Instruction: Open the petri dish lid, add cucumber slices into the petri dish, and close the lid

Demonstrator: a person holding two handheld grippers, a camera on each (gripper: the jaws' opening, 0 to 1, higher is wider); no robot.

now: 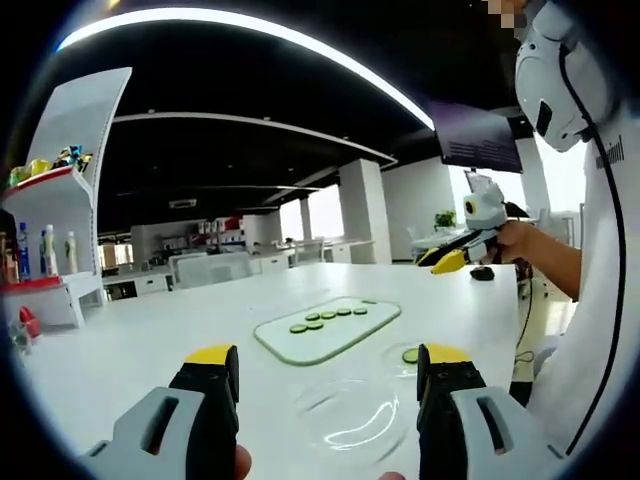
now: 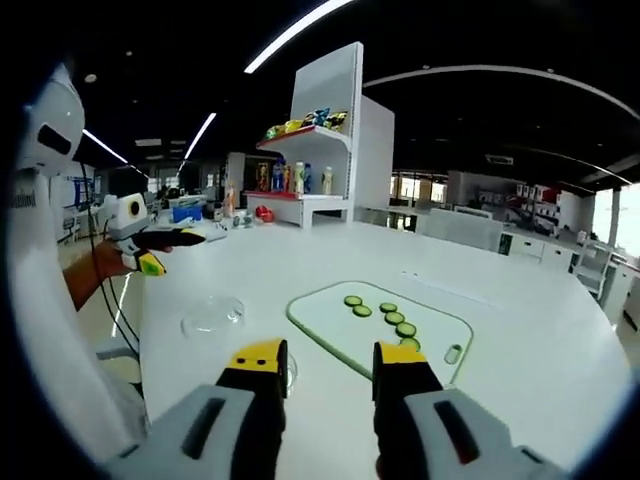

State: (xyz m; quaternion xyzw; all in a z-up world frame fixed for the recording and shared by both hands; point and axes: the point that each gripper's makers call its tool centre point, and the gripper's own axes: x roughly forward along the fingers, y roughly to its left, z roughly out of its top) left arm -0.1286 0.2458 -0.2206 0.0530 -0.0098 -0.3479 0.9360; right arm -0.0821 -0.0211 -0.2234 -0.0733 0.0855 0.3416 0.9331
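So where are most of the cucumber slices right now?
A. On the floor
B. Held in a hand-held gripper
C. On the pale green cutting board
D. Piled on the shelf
C: the cucumber slices lie in a row on the cutting board on the table.

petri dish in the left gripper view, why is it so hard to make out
In the left gripper view the clear petri dish shows mostly as curved glare lines on the white table; fisheye distortion bends the ceiling light strip. In the right gripper view the dish is faint too.
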